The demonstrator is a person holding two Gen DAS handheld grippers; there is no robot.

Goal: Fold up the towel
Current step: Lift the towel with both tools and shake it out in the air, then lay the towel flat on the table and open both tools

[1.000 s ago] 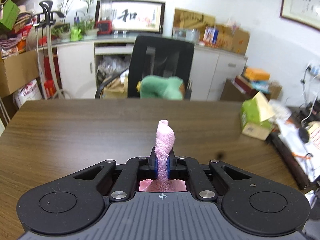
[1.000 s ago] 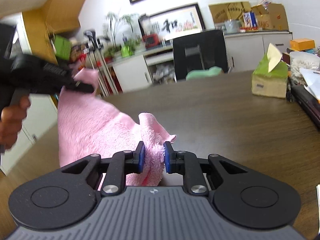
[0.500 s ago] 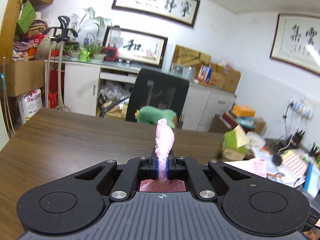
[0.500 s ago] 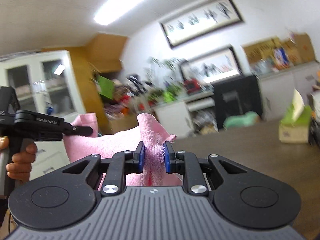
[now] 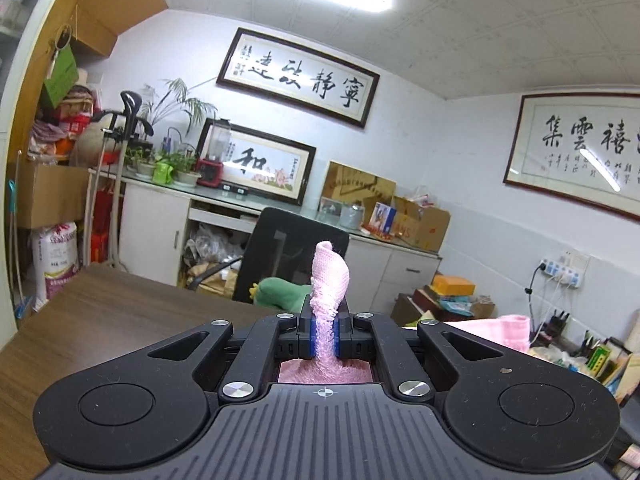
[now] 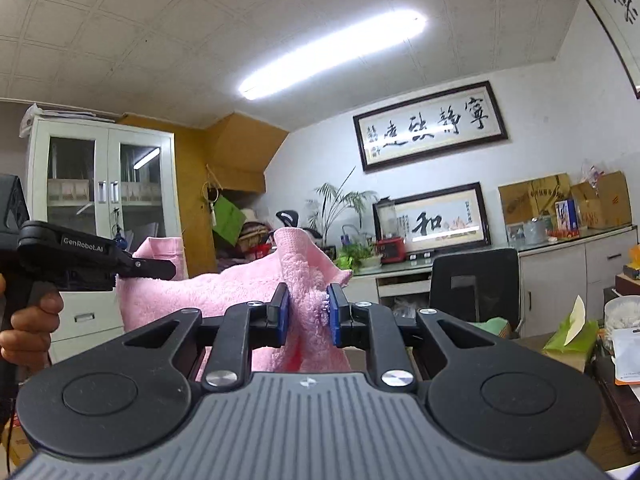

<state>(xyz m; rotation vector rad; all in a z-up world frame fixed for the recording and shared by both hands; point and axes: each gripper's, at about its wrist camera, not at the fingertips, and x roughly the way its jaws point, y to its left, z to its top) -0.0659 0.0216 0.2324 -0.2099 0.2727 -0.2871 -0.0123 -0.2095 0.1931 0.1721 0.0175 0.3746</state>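
A pink towel [image 6: 224, 292] hangs in the air, stretched between both grippers above the brown table [image 5: 100, 312]. My left gripper [image 5: 325, 332] is shut on one corner, and a curled tip of towel [image 5: 330, 272] sticks up past its blue pads. In the right wrist view my right gripper [image 6: 308, 314] is shut on a thicker bunch of the other corner. That view also shows the left gripper [image 6: 160, 270] at the far left, held by a hand [image 6: 28, 328]. The towel's far edge [image 5: 500, 330] shows at the right of the left wrist view.
A black office chair [image 5: 288, 260] with a green plush toy [image 5: 280, 292] stands behind the table. A green tissue box [image 6: 568, 340] and desk clutter [image 5: 592, 356] sit at the table's right side. White cabinets [image 5: 156, 232] with plants and boxes line the back wall.
Both grippers have risen well above the table and tilted up toward level, lifting the towel off the surface. The towel now hangs spread between them; both grips are unchanged.
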